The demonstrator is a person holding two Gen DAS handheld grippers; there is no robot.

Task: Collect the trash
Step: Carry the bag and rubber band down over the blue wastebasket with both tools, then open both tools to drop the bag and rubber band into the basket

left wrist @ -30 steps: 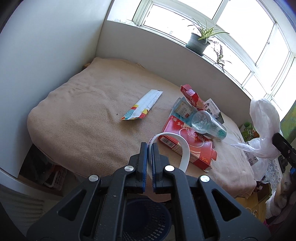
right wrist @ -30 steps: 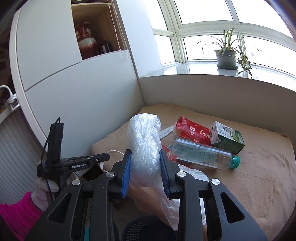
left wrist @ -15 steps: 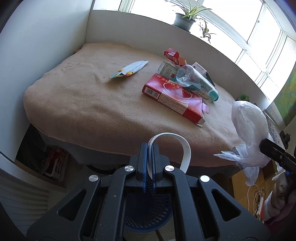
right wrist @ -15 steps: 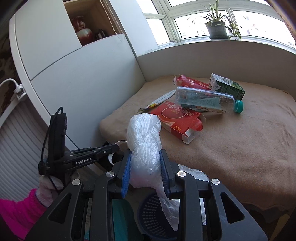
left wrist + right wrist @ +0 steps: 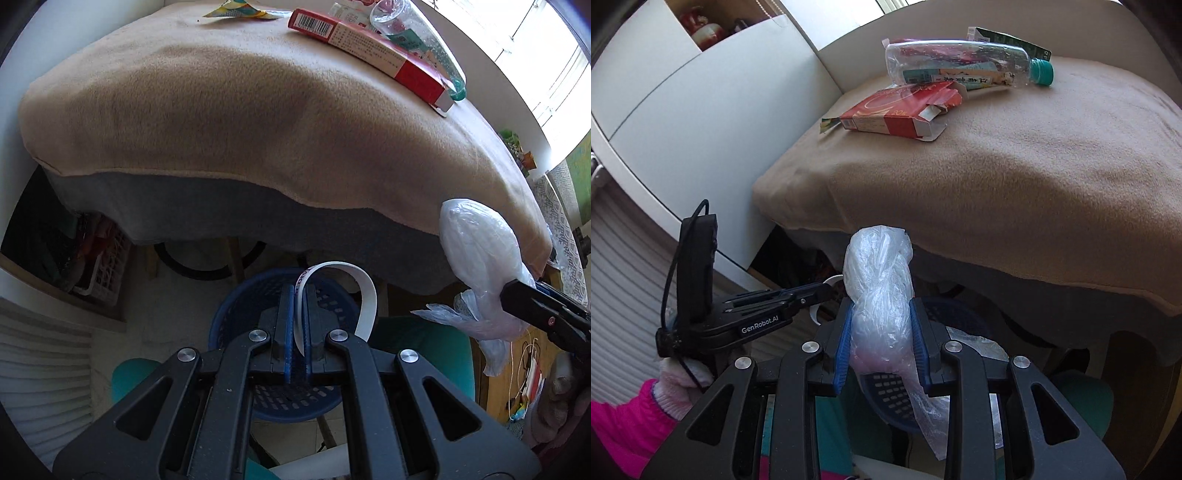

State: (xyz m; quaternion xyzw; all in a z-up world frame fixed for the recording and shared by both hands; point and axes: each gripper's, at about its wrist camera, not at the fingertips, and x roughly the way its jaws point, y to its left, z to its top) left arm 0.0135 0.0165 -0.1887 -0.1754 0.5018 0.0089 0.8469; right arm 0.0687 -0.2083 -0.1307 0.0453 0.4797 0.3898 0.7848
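My left gripper (image 5: 297, 291) is shut on a curled white paper strip (image 5: 364, 291) and holds it over a blue mesh basket (image 5: 236, 317) below the table edge. My right gripper (image 5: 881, 306) is shut on a crumpled clear plastic bag (image 5: 879, 280), above the same basket (image 5: 956, 317). The bag also shows at the right of the left wrist view (image 5: 480, 251). On the tan cloth table (image 5: 221, 110) lie a red box (image 5: 369, 40), a clear bottle with a teal cap (image 5: 960, 62), a green carton (image 5: 1008, 38) and a colourful wrapper (image 5: 236, 9).
A white cabinet (image 5: 701, 110) stands left of the table. A white crate with clutter (image 5: 99, 258) sits under the table at left. Teal seats (image 5: 424, 350) flank the basket. Cables lie on the floor at right (image 5: 528, 369).
Both grippers have pulled back from the table and dropped below its edge, still holding the strip and the bag. The blue basket has come into view under them.
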